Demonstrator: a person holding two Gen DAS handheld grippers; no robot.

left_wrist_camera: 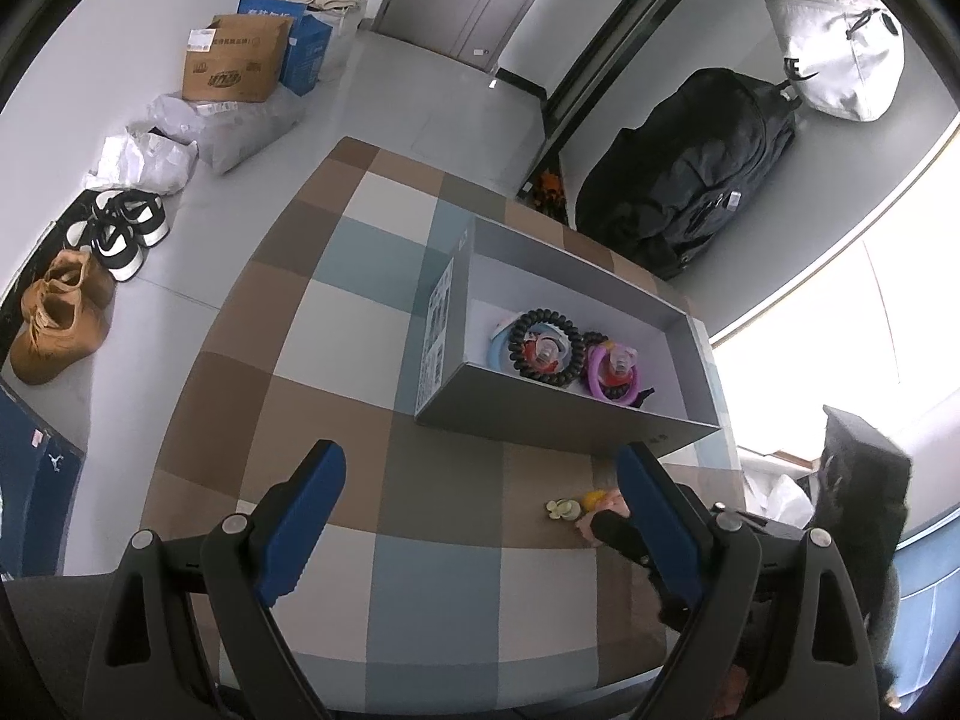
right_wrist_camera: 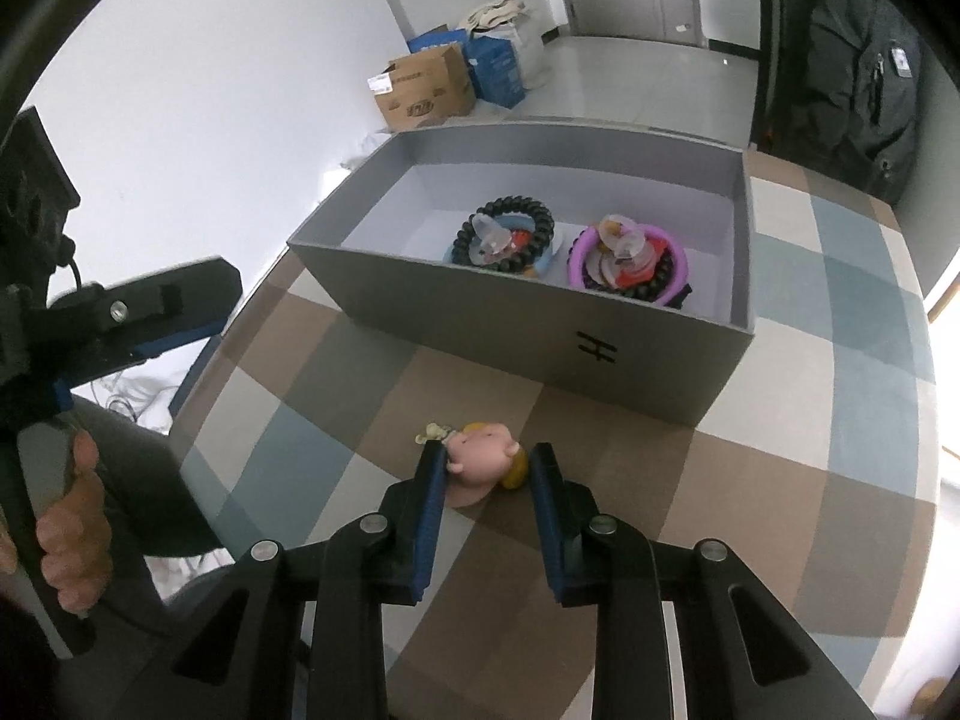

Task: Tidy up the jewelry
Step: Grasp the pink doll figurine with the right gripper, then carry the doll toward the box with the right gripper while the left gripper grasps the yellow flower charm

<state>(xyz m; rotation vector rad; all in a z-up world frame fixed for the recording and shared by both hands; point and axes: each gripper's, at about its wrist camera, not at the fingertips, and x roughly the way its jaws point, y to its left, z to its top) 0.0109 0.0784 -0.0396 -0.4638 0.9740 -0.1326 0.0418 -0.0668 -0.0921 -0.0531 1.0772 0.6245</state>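
Left wrist view, pink figurine (left_wrist_camera: 612, 501) mostly hidden, possibly gripped

I am looking down my right tongs (right_wrist_camera: 485, 468), which are closing in on a pink figure-shaped charm (right_wrist_camera: 480, 456) lying on the checked surface (right_wrist_camera: 810, 420); both blue pads are sitting against its sides. A small pale flower-like trinket (right_wrist_camera: 431, 433) is lying just beside it at the left. Beyond them the grey box (right_wrist_camera: 522, 324) is standing open, holding a black coiled band (right_wrist_camera: 504, 237) on a blue ring and, beside it, a purple ring (right_wrist_camera: 627, 267) piled with clear and red pieces. At the left edge a hand (right_wrist_camera: 75, 534) is gripping the other tongs' handle.
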